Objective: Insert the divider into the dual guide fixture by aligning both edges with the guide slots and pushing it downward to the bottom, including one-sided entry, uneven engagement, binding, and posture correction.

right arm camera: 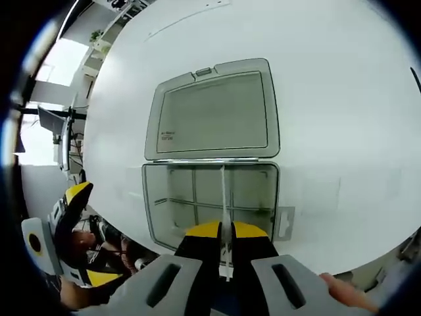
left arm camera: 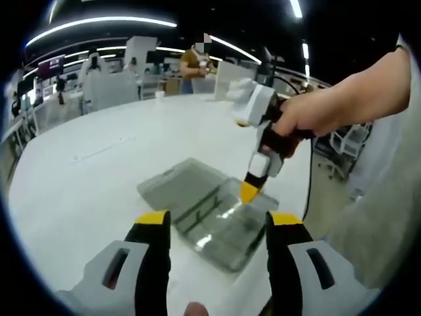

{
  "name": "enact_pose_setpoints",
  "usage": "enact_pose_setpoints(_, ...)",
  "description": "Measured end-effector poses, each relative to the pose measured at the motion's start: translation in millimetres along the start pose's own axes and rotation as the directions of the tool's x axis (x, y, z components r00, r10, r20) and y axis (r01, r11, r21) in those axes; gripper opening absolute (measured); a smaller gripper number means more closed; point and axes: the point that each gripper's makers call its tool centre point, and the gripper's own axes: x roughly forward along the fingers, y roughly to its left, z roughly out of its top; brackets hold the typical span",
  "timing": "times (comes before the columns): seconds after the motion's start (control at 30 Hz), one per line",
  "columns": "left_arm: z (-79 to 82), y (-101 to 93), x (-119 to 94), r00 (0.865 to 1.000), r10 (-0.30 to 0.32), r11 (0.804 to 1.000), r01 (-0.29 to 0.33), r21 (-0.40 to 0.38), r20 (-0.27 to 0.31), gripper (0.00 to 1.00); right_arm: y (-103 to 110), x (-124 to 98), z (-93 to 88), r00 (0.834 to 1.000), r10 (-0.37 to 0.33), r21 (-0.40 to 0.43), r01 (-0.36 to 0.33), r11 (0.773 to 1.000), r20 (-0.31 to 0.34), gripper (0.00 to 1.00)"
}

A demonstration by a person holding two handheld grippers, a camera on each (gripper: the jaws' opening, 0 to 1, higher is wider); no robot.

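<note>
Right gripper (right arm camera: 221,232) clenched on the divider (right arm camera: 224,197), over the open clear box (right arm camera: 210,197) on the white table (right arm camera: 342,99).

Divider is a thin pale strip running from the jaws toward 12 o'clock, across the tray's cross-ribs; whether either edge sits in a slot cannot be told. Lid (right arm camera: 214,112) lies flat beyond the hinge. Left gripper (left arm camera: 217,227) is released, jaws wide, hanging short of the box. Risk, as I judge it: a tilted strip enters one guide first and binds under downward push; the unbraced box could slide.
</note>
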Motion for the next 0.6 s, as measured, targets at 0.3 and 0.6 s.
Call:
enact_pose_setpoints(0.3, -0.1, 2.2, -0.2, 1.000, 0.004, 1.000, -0.004, -0.004, 0.001, 0.56, 1.3, -0.9, -3.0, 1.000, -0.006, -0.003, 0.006, 1.000, -0.009, 0.00)
enact_pose_setpoints(0.6, 0.3, 3.5, -0.8, 1.000, 0.005, 1.000, -0.005, -0.002, -0.002, 0.56, 2.6, 1.8, -2.7, 0.999, -0.029, -0.018, 0.028, 0.999, -0.018, 0.00)
